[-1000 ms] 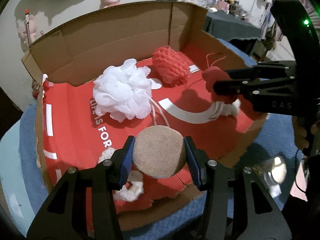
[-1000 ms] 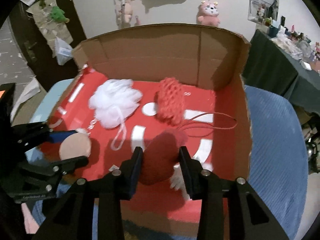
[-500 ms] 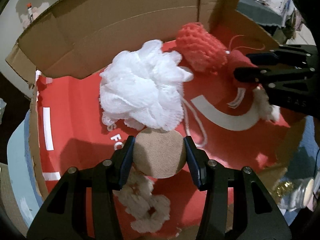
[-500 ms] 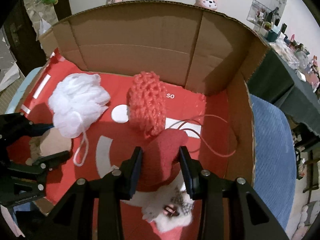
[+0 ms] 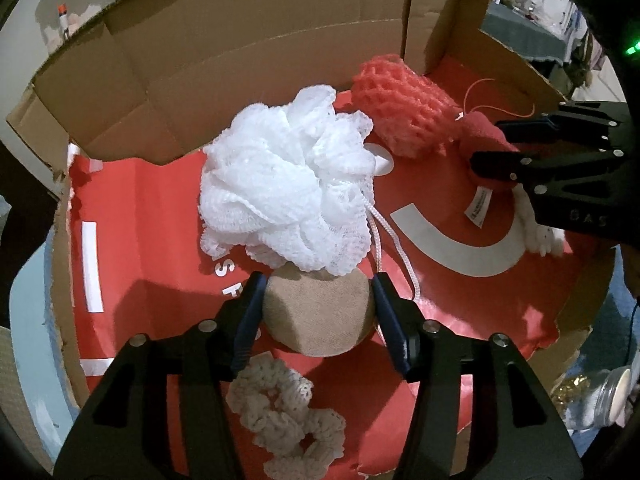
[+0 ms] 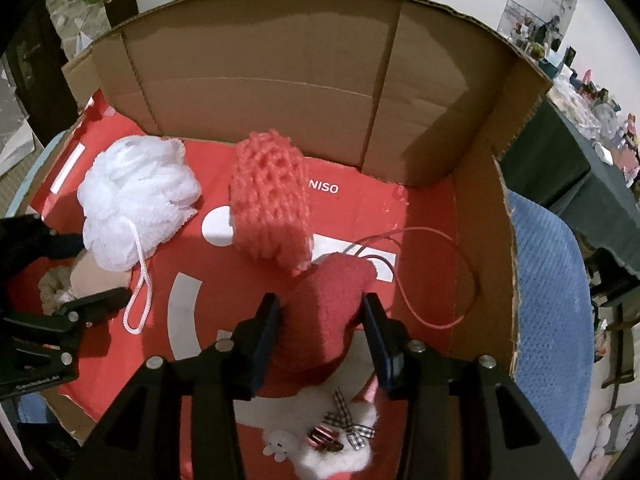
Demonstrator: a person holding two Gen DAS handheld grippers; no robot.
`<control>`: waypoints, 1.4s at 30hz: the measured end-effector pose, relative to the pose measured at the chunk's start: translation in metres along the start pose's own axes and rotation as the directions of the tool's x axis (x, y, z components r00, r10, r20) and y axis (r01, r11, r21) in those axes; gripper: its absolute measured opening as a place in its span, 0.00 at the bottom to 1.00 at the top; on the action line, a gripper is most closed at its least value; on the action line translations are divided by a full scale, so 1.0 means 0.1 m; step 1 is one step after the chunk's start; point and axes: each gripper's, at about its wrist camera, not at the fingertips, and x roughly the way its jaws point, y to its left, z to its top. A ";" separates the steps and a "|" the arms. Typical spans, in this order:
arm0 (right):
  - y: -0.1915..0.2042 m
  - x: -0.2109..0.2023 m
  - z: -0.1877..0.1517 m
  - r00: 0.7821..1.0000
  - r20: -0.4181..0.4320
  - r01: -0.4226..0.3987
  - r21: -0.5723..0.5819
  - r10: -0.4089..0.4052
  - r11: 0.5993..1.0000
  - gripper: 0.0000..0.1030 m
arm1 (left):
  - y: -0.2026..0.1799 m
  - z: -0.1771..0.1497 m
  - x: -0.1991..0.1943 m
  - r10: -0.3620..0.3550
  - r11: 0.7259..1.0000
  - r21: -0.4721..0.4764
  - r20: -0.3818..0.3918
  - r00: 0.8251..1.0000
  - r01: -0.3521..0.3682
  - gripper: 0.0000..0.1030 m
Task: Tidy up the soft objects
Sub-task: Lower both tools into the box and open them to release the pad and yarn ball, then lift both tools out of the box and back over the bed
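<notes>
My left gripper (image 5: pixel 318 308) is shut on a tan round plush piece (image 5: pixel 320 314) with a cream crocheted part (image 5: pixel 286 420) hanging below it, low inside the cardboard box (image 5: pixel 240 80). It touches the white mesh bath pouf (image 5: pixel 288 184). My right gripper (image 6: pixel 320 332) is shut on a red plush Santa hat (image 6: pixel 324 320) with white trim and a plaid bow (image 6: pixel 340 436). The hat's tip rests against the coral knitted pouf (image 6: pixel 268 208). The right gripper also shows in the left wrist view (image 5: pixel 492 144).
The box has tall brown walls (image 6: pixel 280 60) at the back and right and a red printed floor (image 5: pixel 440 280). A thin red cord (image 6: pixel 440 280) loops on the floor. A glass jar (image 5: pixel 612 396) stands outside on blue cloth (image 6: pixel 548 300).
Both grippers have moved forward and down into the box with their objects. The tan piece now touches the white pouf and the hat now touches the coral pouf.
</notes>
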 end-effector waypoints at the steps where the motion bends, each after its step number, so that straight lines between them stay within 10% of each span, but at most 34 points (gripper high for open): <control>1: 0.00 -0.01 -0.01 1.000 0.000 0.000 -0.003 0.000 1.000 0.45 | -0.04 0.01 -0.03 -0.001 1.000 0.003 0.006 1.000 0.001 0.56; 3: 0.00 -0.01 -0.02 1.000 -0.001 0.001 -0.004 -0.001 1.000 0.46 | -0.05 0.02 -0.12 0.002 1.000 0.000 0.024 1.000 -0.002 0.69; 21: 0.22 -0.67 -0.19 0.994 0.111 0.013 0.018 -0.015 1.000 0.78 | -0.15 -0.29 -1.08 -0.032 0.998 -0.044 0.213 0.977 0.043 0.75; 31: 0.17 -1.52 -0.54 0.957 0.289 -0.019 0.066 -0.001 0.998 0.99 | -0.39 -0.78 -1.82 0.009 0.996 -0.083 0.423 0.906 0.029 0.89; 42: 0.41 -2.38 -1.38 0.877 0.479 0.006 0.058 -0.033 0.998 1.00 | -0.71 -1.48 -2.41 0.063 0.990 -0.137 0.583 0.810 0.021 0.95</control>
